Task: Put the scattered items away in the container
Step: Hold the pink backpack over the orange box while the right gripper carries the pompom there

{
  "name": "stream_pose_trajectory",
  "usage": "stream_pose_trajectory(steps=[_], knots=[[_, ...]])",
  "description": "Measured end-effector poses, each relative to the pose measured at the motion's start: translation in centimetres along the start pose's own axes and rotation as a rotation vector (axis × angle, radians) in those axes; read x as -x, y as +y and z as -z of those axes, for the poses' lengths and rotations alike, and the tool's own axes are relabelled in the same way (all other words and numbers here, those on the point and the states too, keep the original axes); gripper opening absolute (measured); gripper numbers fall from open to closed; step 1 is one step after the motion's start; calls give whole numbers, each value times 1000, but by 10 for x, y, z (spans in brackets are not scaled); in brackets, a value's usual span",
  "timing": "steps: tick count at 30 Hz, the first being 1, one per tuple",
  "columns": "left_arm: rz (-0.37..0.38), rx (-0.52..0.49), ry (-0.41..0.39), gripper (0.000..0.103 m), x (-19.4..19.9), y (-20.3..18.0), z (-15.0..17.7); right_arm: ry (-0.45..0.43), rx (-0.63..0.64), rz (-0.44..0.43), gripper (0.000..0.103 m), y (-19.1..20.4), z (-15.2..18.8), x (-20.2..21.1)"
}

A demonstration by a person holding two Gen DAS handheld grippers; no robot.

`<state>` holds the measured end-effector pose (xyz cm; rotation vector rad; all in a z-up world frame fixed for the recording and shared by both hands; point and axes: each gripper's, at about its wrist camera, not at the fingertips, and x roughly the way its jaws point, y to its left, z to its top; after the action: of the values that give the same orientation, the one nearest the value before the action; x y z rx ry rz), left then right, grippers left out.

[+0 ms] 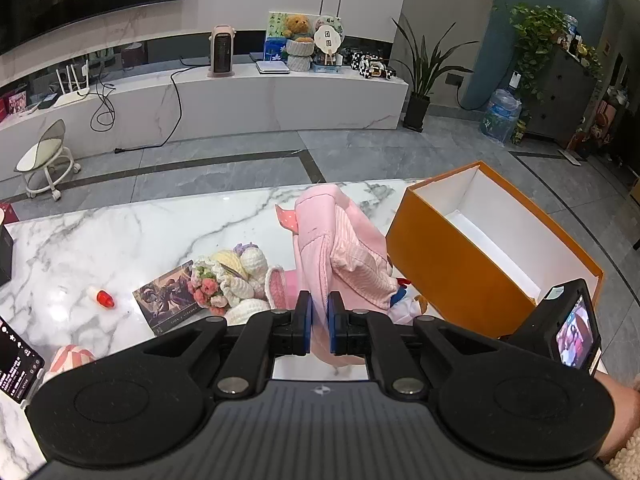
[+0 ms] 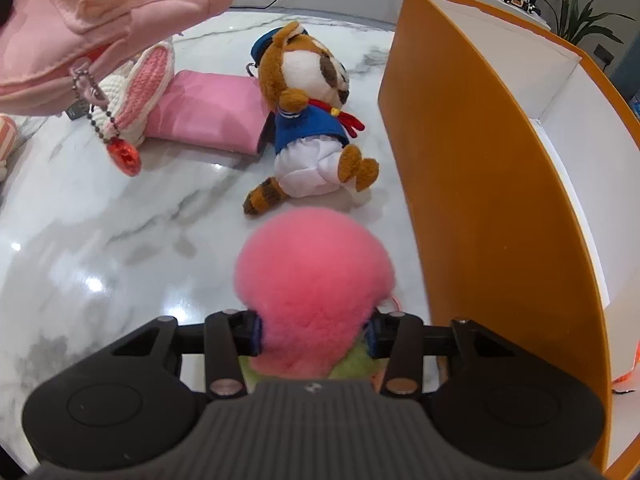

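- The left gripper (image 1: 320, 322) has its blue-padded jaws nearly together, pinching the fabric of a pink pouch (image 1: 320, 248), which hangs lifted above the white marble table (image 1: 100, 248).
- In the right wrist view the same pouch fills the far left corner, with a ball chain and a red charm (image 2: 126, 156) dangling from it.
- The right gripper (image 2: 314, 330) has a fluffy pink pompom (image 2: 314, 268) between its jaws. The blue pads sit at the pompom's two sides, against its fur. No earlier picture backs any word on motion, but the pads appear to press the ball lightly.
- The pompom lies near the gripper body, with greenish fluff below it.
- The orange box (image 2: 480, 208), white inside, stands just right of the pompom, its tall side wall close by.
- Beyond the pompom a raccoon plush in a blue sailor top (image 2: 308, 120) lies on its side on the table, near the box wall.
- Left of the plush rests a pink packet (image 2: 208, 114), with a crocheted pink-and-white piece (image 2: 136, 84) touching it.
- In the left wrist view a crocheted bouquet (image 1: 228, 276), a dark booklet (image 1: 168, 296) and a small red-capped bottle (image 1: 105, 298) lie on the table to the left of the pouch.
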<state>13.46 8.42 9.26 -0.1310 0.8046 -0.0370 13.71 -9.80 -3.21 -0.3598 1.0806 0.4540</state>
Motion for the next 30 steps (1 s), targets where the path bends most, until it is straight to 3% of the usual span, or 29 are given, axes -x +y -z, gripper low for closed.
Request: stream_pose_trajectory(steps=[12,21,30], knots=[[8,-4,-4,9,5,-4,1,-35,-34,-7,45,-3,-4,26],[41,-49,-23,9,12,-30,-11,-151,-44,-23,44,-12,-17,92],[81,-115,-51,9,18,-71,-34,-248,-57,30,44,-44,-28,155]])
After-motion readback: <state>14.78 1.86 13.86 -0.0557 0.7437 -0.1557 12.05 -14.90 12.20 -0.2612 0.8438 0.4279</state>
